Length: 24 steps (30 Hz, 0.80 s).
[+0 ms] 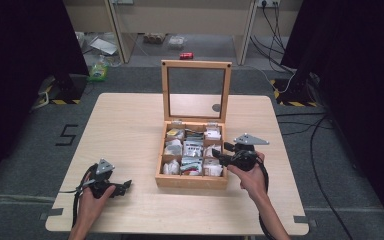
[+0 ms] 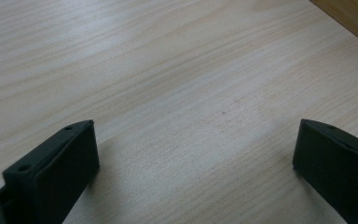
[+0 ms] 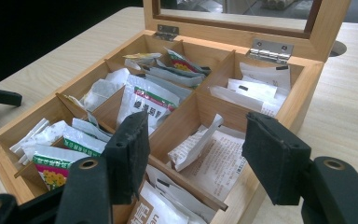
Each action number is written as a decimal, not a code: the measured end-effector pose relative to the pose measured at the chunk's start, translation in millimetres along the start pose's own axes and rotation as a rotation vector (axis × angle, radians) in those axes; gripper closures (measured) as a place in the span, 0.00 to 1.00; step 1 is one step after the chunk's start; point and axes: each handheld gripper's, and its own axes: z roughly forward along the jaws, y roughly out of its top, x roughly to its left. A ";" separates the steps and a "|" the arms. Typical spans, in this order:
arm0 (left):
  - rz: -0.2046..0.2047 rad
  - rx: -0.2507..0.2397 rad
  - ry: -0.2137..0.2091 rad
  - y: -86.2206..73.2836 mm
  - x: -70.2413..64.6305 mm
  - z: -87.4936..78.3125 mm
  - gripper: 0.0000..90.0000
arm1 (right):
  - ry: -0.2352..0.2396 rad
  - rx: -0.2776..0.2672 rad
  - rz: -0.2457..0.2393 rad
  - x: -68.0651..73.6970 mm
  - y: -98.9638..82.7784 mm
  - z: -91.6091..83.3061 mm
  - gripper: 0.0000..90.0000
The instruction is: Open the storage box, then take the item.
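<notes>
While its two black jaws stand apart with nothing clamped between them, the right claw (image 3: pixel 196 154) hangs over the right side of the wooden box (image 1: pixel 192 181), pointing down into it. In the right gripper view a folded white packet (image 3: pixel 193 144) stands tilted in the middle compartment of the right column, seen in the gap between the jaws and touched by neither; a flat white sheet of small print (image 3: pixel 219 163), too fine to read, lies under it. Just past the left jaw, in the centre compartment, leans a white sachet with a green band (image 3: pixel 151 100) and dark characters that I cannot make out. Below that jaw, in the nearer left compartments, sit sachets with a yellow flower picture (image 3: pixel 51 175), and at the bottom edge another white sachet (image 3: pixel 154 212) shows printed letters, perhaps "an". Farther from the claw, the back row holds more sachets with yellow flowers (image 3: pixel 182 63) and plain white packets (image 3: pixel 258 86). Beyond them the glass-paned lid (image 1: pixel 196 90) stands upright on two metal hinges (image 3: pixel 269 49).

The box rests near the middle of the counter (image 1: pixel 130 120). Well off to the left of it, the left claw (image 1: pixel 123 187) lies low over bare wood, its jaws wide apart and empty, the box edge (image 2: pixel 354 18) just showing in the far corner of its own view.
</notes>
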 end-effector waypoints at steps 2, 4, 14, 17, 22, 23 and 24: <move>0.000 -0.001 -0.001 0.2 0.0 0.3 0.00 | -0.004 0.000 -0.001 0.3 0.3 -0.4 0.45; 0.001 0.000 -0.001 0.2 0.1 0.2 0.00 | -0.009 0.003 0.001 0.4 0.9 -0.3 0.45; 0.000 0.000 -0.001 0.2 0.0 0.2 0.00 | -0.007 0.027 -0.008 4.2 0.5 9.1 0.47; 0.001 0.000 -0.001 0.2 0.0 0.2 0.00 | -0.010 0.037 -0.016 4.2 -0.1 13.5 0.49; 0.001 0.000 -0.001 0.1 0.0 0.2 0.00 | -0.015 0.050 -0.017 4.6 -0.7 18.4 0.53; 0.001 0.000 -0.001 0.1 0.0 0.2 0.00 | -0.017 0.055 -0.018 4.9 -0.6 19.5 0.54; 0.001 0.000 -0.001 0.1 0.0 0.2 0.00 | -0.017 0.055 -0.019 5.1 -0.6 20.4 0.55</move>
